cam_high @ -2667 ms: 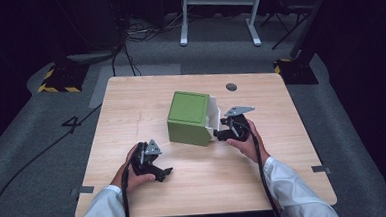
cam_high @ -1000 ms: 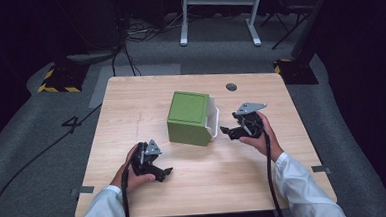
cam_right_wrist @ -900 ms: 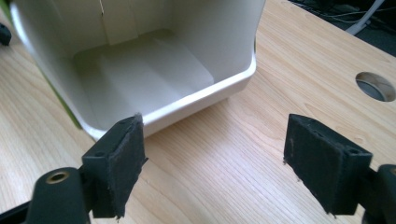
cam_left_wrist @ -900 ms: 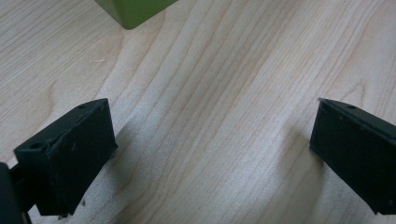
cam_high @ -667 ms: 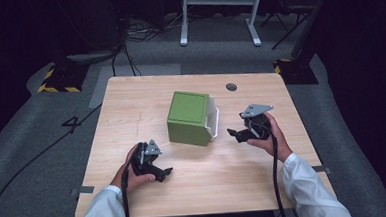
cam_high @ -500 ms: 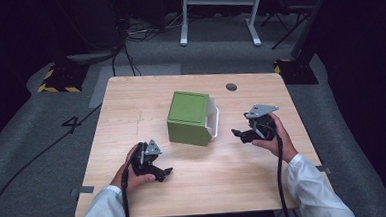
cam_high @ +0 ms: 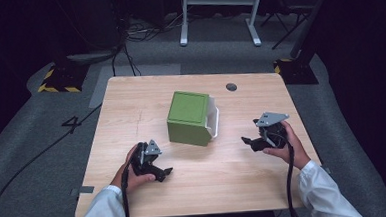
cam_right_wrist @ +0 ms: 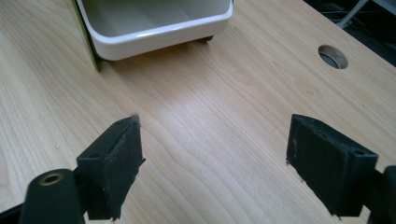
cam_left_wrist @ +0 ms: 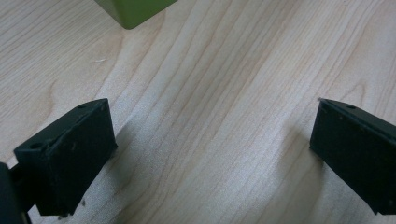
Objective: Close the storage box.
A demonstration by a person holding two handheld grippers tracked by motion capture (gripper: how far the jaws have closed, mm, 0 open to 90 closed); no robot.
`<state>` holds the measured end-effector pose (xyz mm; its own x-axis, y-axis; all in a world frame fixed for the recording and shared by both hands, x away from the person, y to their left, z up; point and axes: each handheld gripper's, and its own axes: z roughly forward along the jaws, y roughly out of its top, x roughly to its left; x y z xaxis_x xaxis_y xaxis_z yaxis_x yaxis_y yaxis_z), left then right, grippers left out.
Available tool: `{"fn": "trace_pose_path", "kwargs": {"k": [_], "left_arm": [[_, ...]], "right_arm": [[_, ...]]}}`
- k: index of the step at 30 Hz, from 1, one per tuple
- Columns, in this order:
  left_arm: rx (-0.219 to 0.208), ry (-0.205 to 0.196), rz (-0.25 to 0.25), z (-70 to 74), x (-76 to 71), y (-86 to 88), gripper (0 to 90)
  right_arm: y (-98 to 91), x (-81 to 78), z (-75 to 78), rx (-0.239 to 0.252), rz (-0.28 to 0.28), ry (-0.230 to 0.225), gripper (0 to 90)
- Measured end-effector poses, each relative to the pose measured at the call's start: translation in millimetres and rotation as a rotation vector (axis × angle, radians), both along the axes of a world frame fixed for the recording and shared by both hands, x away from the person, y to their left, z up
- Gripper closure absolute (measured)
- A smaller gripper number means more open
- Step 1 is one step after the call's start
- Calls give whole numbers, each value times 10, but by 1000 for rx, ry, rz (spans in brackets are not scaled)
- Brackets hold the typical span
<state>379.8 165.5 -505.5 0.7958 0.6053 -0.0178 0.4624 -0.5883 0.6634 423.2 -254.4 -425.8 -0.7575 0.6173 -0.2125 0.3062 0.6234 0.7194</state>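
Note:
A green box [cam_high: 189, 116] stands in the middle of the wooden table [cam_high: 130, 101], with a white drawer [cam_high: 214, 122] pulled partly out of its right side. In the right gripper view the white drawer [cam_right_wrist: 154, 23] looks empty, and my right gripper [cam_right_wrist: 224, 163] is open a short way back from it. In the high view my right gripper [cam_high: 248, 141] rests right of the box. My left gripper [cam_high: 164, 174] lies near the front left, open, with bare wood between its jaws [cam_left_wrist: 210, 154]. A corner of the green box [cam_left_wrist: 133, 9] shows at the top of the left gripper view.
A round cable hole [cam_high: 231, 87] sits near the table's far right edge, also seen as a hole [cam_right_wrist: 332, 56] in the right gripper view. Cables trail from both grippers toward the front edge. Dark floor, a numbered marking and a white frame's legs [cam_high: 216, 17] surround the table.
My right gripper has drawn back to the right, away from the white drawer, which stays pulled out. The left gripper has not moved.

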Motion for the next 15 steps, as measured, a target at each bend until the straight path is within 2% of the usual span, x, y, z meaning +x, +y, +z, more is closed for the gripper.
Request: {"fn": "trace_pose_path", "kwargs": {"k": [4,15], "left_arm": [[0,0,0,0,0,0,2],[0,0,0,0,-1,0,2]], "right_arm": [[-70,-75,-32,-16,3,2,185],[-366,-251,-161,-18,-29,24,179]]}}
